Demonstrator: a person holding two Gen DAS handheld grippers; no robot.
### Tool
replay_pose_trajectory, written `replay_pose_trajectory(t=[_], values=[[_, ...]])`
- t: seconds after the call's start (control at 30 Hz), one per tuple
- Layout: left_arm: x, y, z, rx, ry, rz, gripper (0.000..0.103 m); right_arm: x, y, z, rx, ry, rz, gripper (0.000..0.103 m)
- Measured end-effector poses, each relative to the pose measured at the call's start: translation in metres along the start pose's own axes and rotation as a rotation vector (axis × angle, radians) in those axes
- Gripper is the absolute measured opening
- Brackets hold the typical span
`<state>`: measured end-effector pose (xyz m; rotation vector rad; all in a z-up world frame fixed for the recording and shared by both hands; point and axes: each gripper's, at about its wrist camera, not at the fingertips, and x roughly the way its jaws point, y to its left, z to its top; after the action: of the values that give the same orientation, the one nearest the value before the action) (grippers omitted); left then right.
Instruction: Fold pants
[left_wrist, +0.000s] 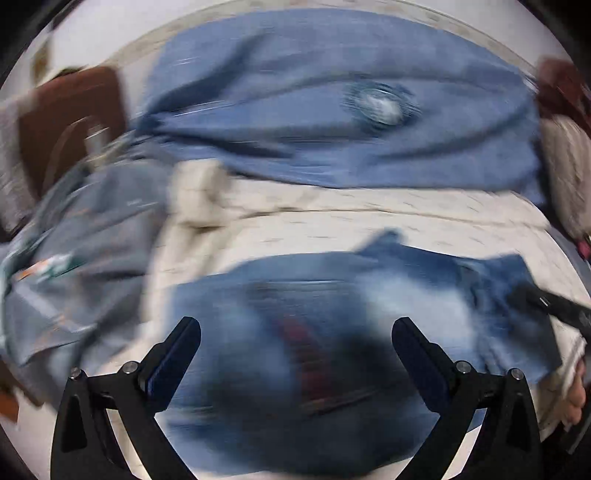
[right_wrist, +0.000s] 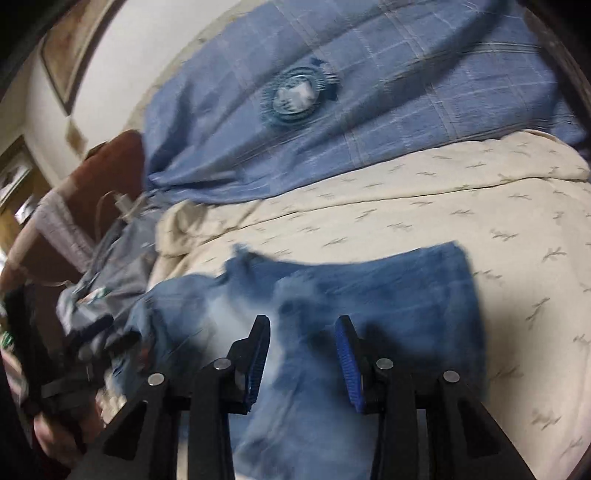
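Note:
Blue jeans (right_wrist: 388, 295) lie in a folded bundle on a cream bedsheet (right_wrist: 443, 206), with a pale faded patch near me. My right gripper (right_wrist: 303, 325) hovers over the jeans, its blue pads apart and no cloth pinched between them. The left wrist view is smeared by motion. There my left gripper (left_wrist: 295, 325) stands wide open above the jeans (left_wrist: 295, 332), holding nothing. The right gripper (left_wrist: 554, 302) enters that view at the right edge over the denim. In the right wrist view the left gripper (right_wrist: 55, 369) sits at the far left, held by a hand (right_wrist: 55, 435).
A blue checked cover (right_wrist: 332, 110) with a round emblem (right_wrist: 295, 94) lies across the far side of the bed. A grey patterned cloth (right_wrist: 110, 273) is bunched at the left beside brown furniture (right_wrist: 110, 166). White wall behind.

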<state>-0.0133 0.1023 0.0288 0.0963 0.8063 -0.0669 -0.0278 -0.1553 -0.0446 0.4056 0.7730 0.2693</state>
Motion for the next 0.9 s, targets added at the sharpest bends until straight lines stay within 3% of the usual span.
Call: replay_pose_trajectory(t=[0.13,0.27,0.57,0.77,0.9], values=[[-0.022,0.065,-0.005,-0.110,0.034,0.069,0.103,-0.007,0.028,-0.013,-0.070,-0.001,0.074,0.049],[-0.021,0.104,-0.028,-0.239,0.112,-0.006,0.103,-0.013,0.043,-0.027,-0.100,-0.008,0.109,0.049],[0.025,0.111,-0.065,-0.517,0.279,-0.222,0.103,-0.025,0.047,-0.055,-0.127,0.020,0.082,0.049],[0.052,0.104,-0.073,-0.619,0.327,-0.291,0.103,-0.031,0.034,-0.055,-0.129,0.015,0.044,0.049],[0.056,0.091,-0.072,-0.587,0.324,-0.273,0.103,-0.032,0.025,-0.051,-0.106,0.008,0.028,0.049]])
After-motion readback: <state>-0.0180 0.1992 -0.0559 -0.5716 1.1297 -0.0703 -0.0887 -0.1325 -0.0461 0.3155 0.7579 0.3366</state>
